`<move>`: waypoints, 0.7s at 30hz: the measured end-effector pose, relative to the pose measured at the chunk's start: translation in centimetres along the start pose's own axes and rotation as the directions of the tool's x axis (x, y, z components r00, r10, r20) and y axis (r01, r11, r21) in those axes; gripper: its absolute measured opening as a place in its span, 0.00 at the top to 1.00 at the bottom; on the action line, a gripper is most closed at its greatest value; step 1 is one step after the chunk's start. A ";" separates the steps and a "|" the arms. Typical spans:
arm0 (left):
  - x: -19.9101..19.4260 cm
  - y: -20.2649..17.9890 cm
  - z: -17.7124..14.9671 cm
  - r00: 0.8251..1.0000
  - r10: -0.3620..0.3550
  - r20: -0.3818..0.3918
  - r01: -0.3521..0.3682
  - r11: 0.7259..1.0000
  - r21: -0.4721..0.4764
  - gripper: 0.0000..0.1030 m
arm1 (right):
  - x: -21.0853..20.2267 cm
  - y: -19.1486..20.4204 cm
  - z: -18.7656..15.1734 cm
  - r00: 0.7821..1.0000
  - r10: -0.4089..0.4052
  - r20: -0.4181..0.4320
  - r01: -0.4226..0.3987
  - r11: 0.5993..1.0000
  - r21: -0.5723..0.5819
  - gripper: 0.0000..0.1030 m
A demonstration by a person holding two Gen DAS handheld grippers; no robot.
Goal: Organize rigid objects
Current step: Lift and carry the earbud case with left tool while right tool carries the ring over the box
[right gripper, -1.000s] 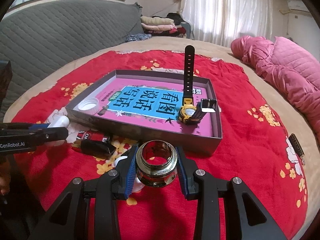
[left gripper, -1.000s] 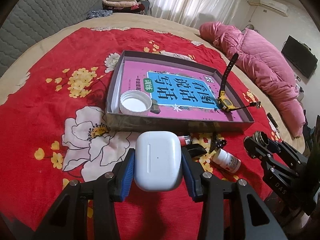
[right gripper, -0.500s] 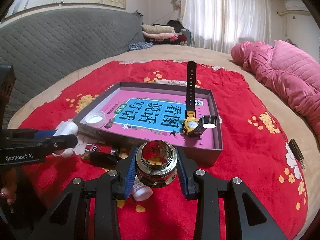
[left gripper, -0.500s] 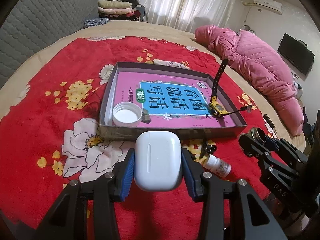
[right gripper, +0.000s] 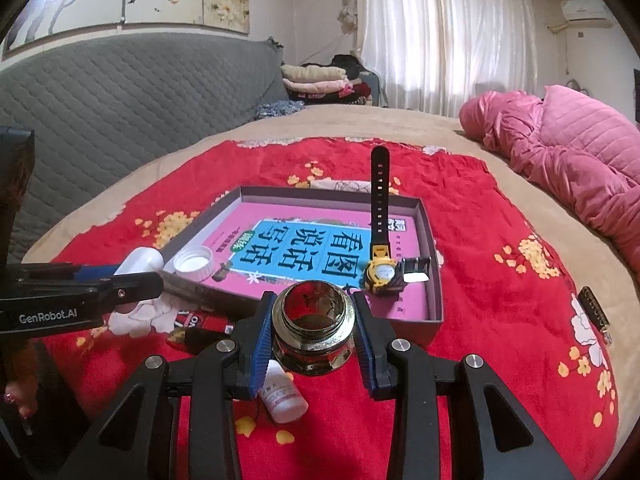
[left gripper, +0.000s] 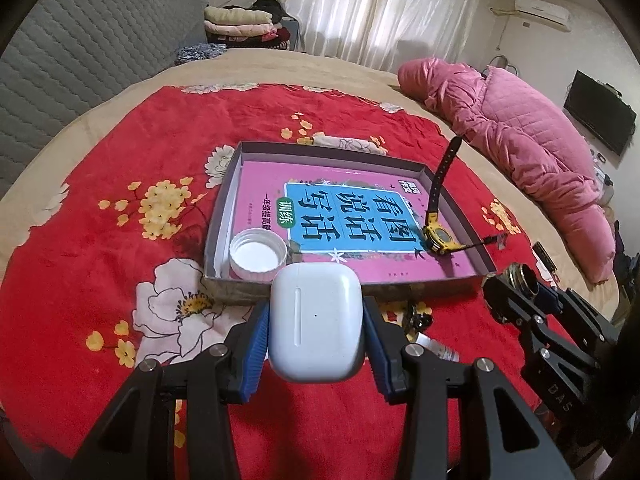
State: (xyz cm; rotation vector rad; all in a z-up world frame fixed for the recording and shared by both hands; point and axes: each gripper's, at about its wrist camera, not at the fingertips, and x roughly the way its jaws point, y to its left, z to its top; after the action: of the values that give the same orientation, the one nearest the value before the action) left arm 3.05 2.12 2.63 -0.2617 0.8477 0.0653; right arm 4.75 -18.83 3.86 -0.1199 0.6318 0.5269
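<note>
A red blanket (left gripper: 100, 264) with flowers covers the bed, and a pink quilt (left gripper: 532, 148) lies far beyond the grey box (left gripper: 224, 208), toward the wall. The grey box is the shallow tray in the middle of the blanket; a pink book with a blue label (left gripper: 348, 216) fills its floor. Inside the box, at its right end, stands a yellow watch (right gripper: 382, 272) with one black strap pointing up. Inside the box, at its near left corner, lies a white cap (left gripper: 258, 254), open side up.

In front of the box, above its near wall, the left gripper (left gripper: 316, 344) pinches a white earbud case (left gripper: 316, 320) between its blue pads. The right gripper (right gripper: 312, 336) is also in front of the box, toward its right end, and its pads press on a shiny metal fitting (right gripper: 312, 328). On the blanket before the box, under this gripper, lies a small white bottle (right gripper: 284, 398).
</note>
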 end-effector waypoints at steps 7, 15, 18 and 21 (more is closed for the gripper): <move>0.4 -0.9 0.3 1.000 0.009 -0.005 -0.009 1.000 0.010 0.57 | -0.2 -0.6 0.9 0.999 0.006 0.035 -0.008 0.999 0.031 0.64; 1.0 -1.9 0.9 1.000 0.022 -0.007 -0.022 1.000 0.022 0.57 | 0.0 -1.3 1.1 0.998 0.007 0.058 -0.010 0.999 0.049 0.64; 1.3 -1.9 1.0 1.000 0.029 -0.008 -0.029 0.999 0.021 0.57 | 0.0 -1.5 1.3 0.997 0.008 0.071 -0.012 0.999 0.052 0.64; 1.5 -1.8 1.2 0.999 0.034 -0.010 -0.033 0.999 0.017 0.57 | 0.2 -1.8 1.5 0.997 0.016 0.081 -0.021 0.998 0.057 0.64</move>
State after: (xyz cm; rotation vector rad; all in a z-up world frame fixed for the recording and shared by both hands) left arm 5.21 0.61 2.57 -0.2318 0.8624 0.0880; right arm 6.61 -19.83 4.89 -0.0386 0.5693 0.5282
